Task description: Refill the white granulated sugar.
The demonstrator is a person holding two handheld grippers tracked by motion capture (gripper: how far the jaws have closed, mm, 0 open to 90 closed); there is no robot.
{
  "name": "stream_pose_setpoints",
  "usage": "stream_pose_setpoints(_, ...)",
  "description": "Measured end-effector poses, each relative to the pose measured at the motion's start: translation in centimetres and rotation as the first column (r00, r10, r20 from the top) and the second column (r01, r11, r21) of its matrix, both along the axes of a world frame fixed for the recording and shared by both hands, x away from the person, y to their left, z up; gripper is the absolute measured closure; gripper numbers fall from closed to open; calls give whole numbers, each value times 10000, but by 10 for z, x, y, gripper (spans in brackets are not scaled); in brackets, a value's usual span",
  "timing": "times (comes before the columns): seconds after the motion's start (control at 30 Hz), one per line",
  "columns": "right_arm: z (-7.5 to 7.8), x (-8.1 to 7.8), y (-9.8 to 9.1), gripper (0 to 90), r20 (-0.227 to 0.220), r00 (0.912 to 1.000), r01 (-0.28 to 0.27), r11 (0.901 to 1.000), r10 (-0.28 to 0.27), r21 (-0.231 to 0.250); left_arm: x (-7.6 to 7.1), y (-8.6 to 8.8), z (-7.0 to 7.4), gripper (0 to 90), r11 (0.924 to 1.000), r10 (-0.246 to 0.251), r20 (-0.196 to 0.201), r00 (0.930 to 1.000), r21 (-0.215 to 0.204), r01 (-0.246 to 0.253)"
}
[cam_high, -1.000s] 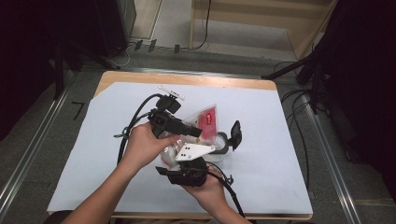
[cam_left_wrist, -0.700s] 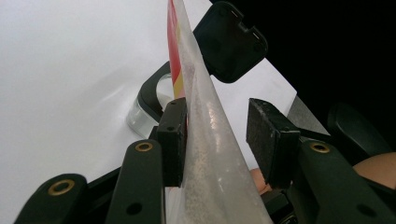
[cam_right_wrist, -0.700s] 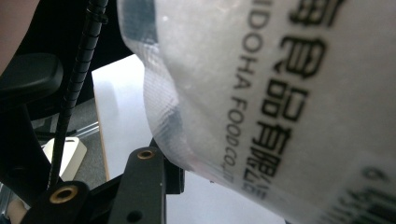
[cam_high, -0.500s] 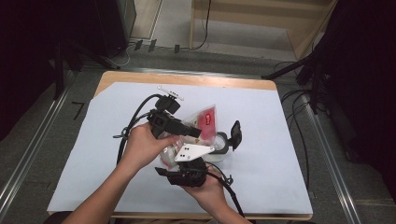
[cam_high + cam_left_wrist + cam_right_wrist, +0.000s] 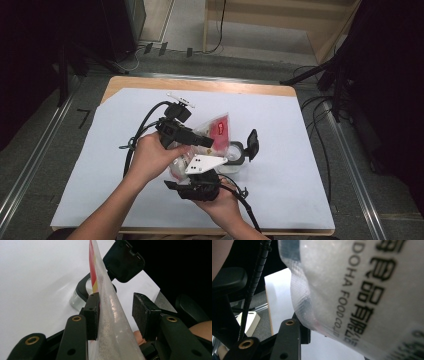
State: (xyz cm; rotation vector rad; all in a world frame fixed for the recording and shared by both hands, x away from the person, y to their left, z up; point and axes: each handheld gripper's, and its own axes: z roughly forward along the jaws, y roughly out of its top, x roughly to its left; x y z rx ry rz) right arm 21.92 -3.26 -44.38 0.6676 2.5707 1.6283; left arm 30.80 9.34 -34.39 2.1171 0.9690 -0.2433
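Observation:
A clear plastic bag (image 5: pixel 219 127) of pale granules with a red label is held up over the middle of the table. My left gripper (image 5: pixel 207 142) reaches across it from the left. In the left gripper view the bag (image 5: pixel 110 315) runs between the jaws of my left gripper (image 5: pixel 116 315): the left pad touches it and the right pad stands a little off. My right gripper (image 5: pixel 194 164) comes from below. Up close, the bag (image 5: pixel 352 285) with printed lettering lies between the jaws of my right gripper (image 5: pixel 352 335). Behind it a clear jar (image 5: pixel 234 154) stands with its black flip lid (image 5: pixel 253 143) up.
A white sheet (image 5: pixel 300 165) covers the wooden table (image 5: pixel 200 84). Black cables trail from both grippers toward the person. Dark stands and floor cables (image 5: pixel 325 105) lie beyond the right edge. Metal rails run along both sides of the table.

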Motion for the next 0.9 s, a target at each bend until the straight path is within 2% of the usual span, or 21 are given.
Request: stream_pose_setpoints(0.9,0,-1,0,627,22,10000,3,10000,-3,-9,0,-1,1,588,10000,-78,53,10000,23,78)
